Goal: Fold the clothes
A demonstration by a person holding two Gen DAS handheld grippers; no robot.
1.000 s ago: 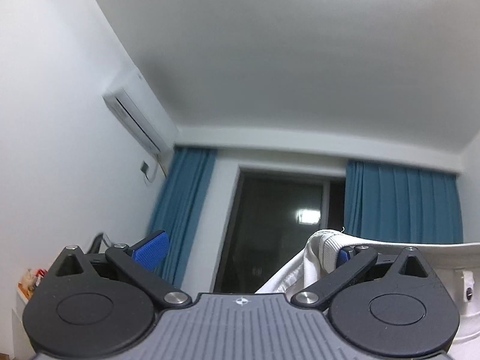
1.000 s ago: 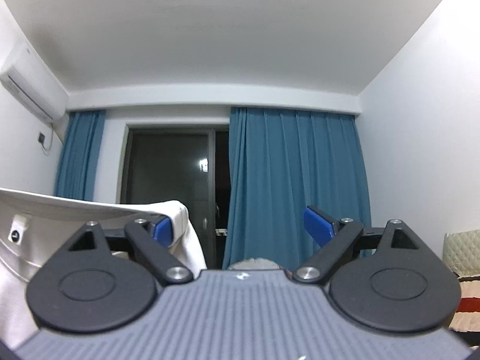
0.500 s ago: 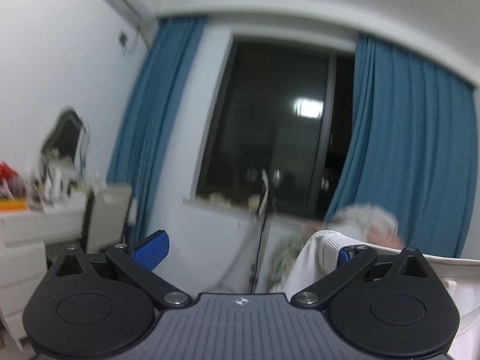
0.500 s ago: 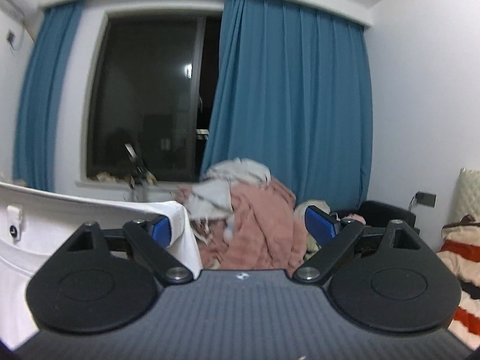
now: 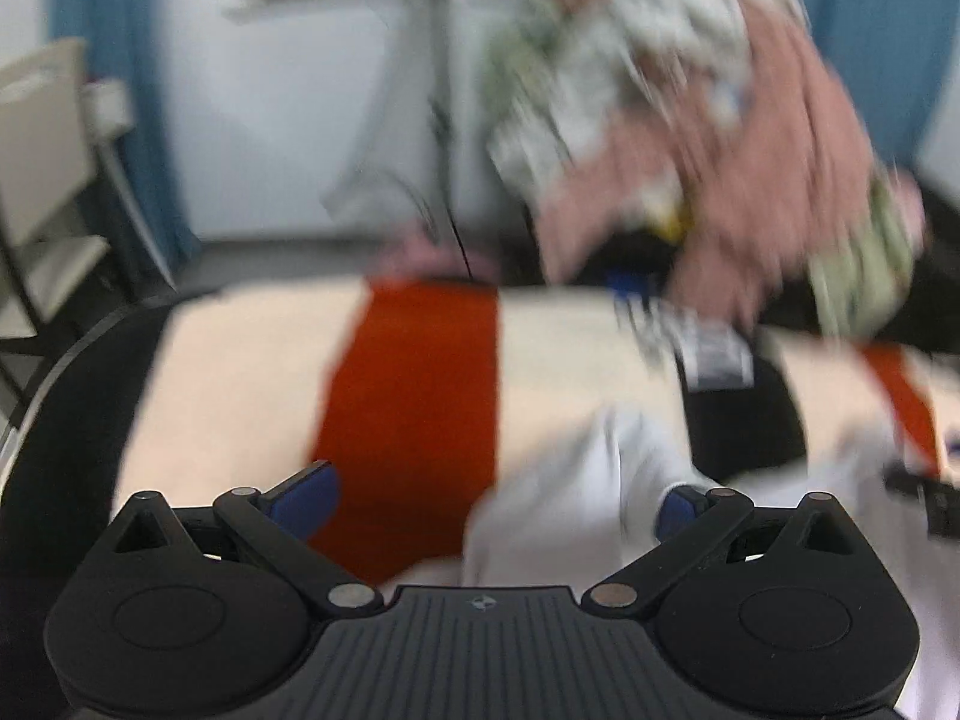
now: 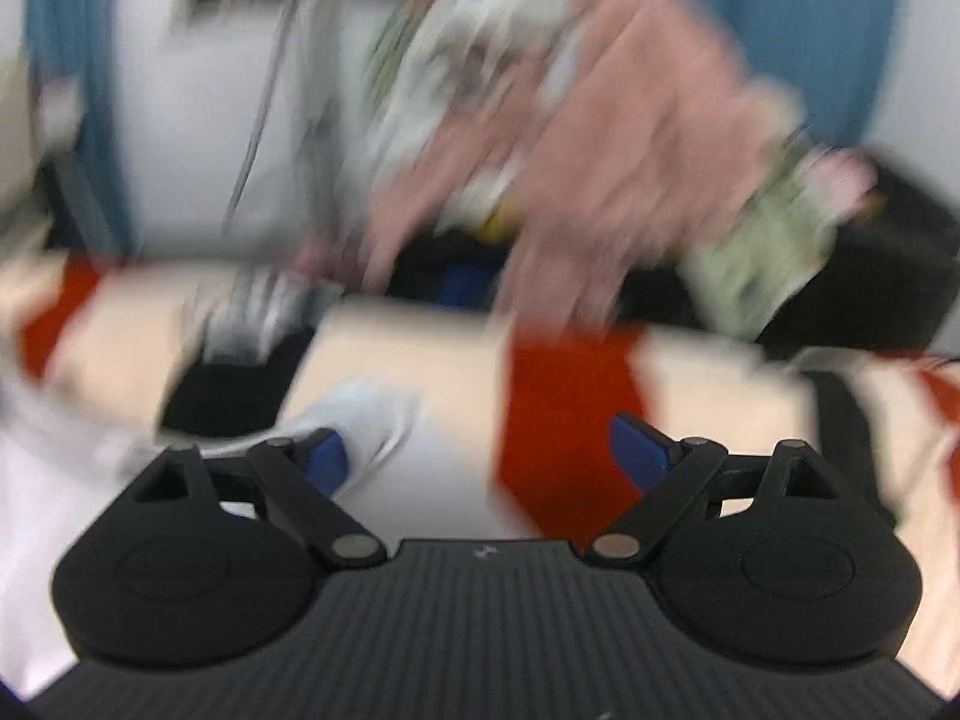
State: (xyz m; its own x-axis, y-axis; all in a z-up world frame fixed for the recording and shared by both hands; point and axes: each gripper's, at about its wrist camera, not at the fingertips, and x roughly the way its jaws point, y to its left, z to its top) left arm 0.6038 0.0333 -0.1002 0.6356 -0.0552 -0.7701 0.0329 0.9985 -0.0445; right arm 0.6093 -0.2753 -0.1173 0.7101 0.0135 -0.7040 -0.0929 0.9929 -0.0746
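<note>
A white garment hangs over the right finger of my left gripper, whose blue-padded jaws stand wide apart with nothing pressed between them. In the right wrist view the same white garment drapes over the left finger of my right gripper, also open wide. The cloth spans between the two grippers, low over a bed with a cream, red and black striped blanket. Both views are motion-blurred.
A heap of pink and patterned clothes is piled beyond the bed's far edge. A black garment lies on the blanket by the white one. A pale chair stands at the left, with blue curtains and a white wall behind.
Both grippers swung down from facing the ceiling and window to facing the bed. The white garment stayed draped over one finger of each, and the jaws stayed wide.
</note>
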